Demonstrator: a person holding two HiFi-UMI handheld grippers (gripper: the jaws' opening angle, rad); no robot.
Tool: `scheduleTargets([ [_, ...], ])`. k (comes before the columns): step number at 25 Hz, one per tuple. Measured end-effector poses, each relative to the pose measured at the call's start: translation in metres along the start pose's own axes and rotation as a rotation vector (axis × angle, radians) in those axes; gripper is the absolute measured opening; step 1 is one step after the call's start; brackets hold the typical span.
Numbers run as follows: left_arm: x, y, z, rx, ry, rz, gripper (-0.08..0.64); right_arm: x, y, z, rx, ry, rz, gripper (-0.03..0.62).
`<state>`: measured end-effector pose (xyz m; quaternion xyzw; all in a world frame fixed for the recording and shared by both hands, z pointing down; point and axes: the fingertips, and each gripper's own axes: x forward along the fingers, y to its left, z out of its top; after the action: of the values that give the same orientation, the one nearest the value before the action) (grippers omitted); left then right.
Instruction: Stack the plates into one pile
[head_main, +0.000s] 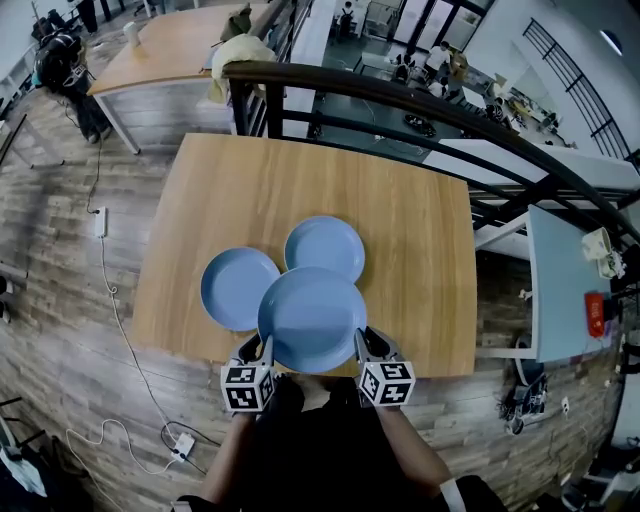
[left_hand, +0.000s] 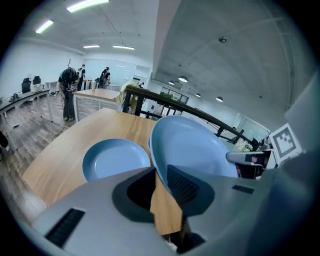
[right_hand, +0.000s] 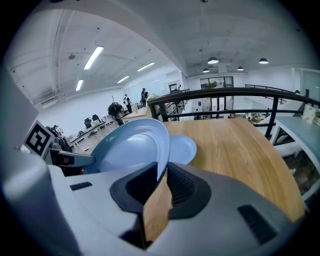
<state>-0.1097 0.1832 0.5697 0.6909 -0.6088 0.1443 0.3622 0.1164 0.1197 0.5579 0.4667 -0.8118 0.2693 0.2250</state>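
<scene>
Three blue plates are over the wooden table. The large blue plate hangs a little above the table's near edge and overlaps the two smaller ones in the head view. My left gripper is shut on its near-left rim, and my right gripper is shut on its near-right rim. In the left gripper view the rim of the large plate runs between the jaws of the left gripper. In the right gripper view the large plate sits likewise in the right gripper. One small plate lies left, the other small plate behind.
A dark metal railing runs along the table's far and right sides. A second wooden table stands behind at the left. On the floor at the left lie a cable and a power strip. People stand far off.
</scene>
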Motion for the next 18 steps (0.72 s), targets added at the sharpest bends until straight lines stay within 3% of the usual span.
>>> scheduleTargets([
  [6,-0.006,0.030,0.019,0.044,-0.006,-0.014,0.086,0.014,0.028,0.006,0.019,-0.013,-0.020,0.075],
  [18,0.020,0.043,0.029,-0.002,0.025,0.000,0.086,0.043,0.022,0.023,0.018,0.016,-0.018,0.075],
])
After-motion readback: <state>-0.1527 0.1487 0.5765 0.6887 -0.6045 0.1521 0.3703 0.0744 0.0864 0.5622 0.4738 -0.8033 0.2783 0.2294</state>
